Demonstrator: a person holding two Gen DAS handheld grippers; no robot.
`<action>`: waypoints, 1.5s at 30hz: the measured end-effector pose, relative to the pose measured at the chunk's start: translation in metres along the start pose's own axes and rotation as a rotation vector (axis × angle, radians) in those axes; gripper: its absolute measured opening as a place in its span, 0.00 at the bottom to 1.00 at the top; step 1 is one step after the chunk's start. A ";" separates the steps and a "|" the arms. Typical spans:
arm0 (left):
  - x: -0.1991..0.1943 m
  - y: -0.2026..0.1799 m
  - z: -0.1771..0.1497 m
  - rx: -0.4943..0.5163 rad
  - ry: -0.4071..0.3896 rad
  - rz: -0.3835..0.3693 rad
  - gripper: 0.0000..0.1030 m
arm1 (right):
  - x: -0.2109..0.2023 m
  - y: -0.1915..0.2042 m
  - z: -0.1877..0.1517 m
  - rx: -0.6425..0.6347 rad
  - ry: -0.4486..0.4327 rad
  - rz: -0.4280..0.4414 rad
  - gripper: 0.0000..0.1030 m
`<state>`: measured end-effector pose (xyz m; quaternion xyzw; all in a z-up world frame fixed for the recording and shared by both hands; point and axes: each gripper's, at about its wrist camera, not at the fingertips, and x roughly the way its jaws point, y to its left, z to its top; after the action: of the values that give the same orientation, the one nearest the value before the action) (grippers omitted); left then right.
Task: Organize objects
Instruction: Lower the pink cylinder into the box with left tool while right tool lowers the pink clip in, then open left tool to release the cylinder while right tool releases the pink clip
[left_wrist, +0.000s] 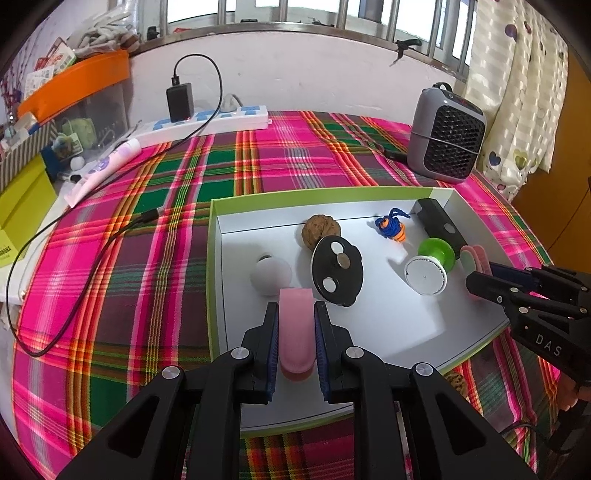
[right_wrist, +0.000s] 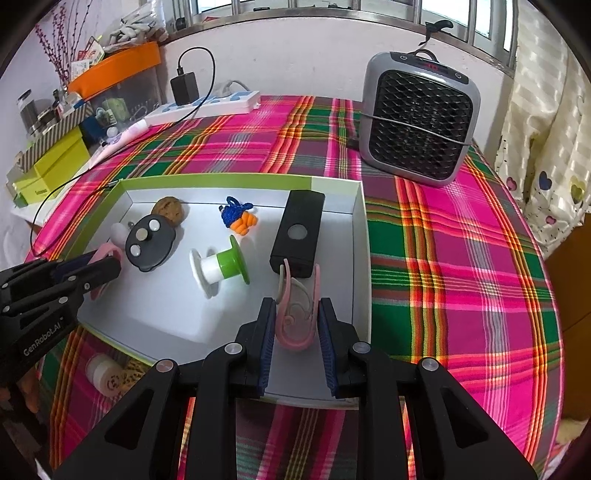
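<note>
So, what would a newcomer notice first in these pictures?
First the bright pink and green plaid cloth over the whole table, with the white tray in the middle. Each gripper holds a pink piece over the tray: the left gripper a flat pink strip, the right gripper a pink clip. A grey heater stands behind.

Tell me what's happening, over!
Left gripper shut on pink strip. Right gripper shut on pink clip. Both over tray. Spool, black box close.
</note>
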<state>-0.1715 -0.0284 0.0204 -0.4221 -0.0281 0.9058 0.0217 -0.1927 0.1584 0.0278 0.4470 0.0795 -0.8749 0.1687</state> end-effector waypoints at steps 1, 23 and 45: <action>0.000 0.000 0.000 0.001 0.000 0.000 0.16 | 0.000 0.000 0.000 0.000 0.001 0.000 0.23; -0.001 -0.003 -0.001 0.003 -0.001 -0.017 0.22 | -0.001 0.002 -0.001 0.022 -0.008 -0.007 0.26; -0.015 0.001 -0.005 -0.001 -0.028 -0.014 0.36 | -0.015 0.005 -0.005 0.034 -0.051 -0.019 0.37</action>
<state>-0.1580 -0.0305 0.0291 -0.4091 -0.0321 0.9115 0.0274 -0.1790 0.1589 0.0366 0.4268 0.0646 -0.8887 0.1545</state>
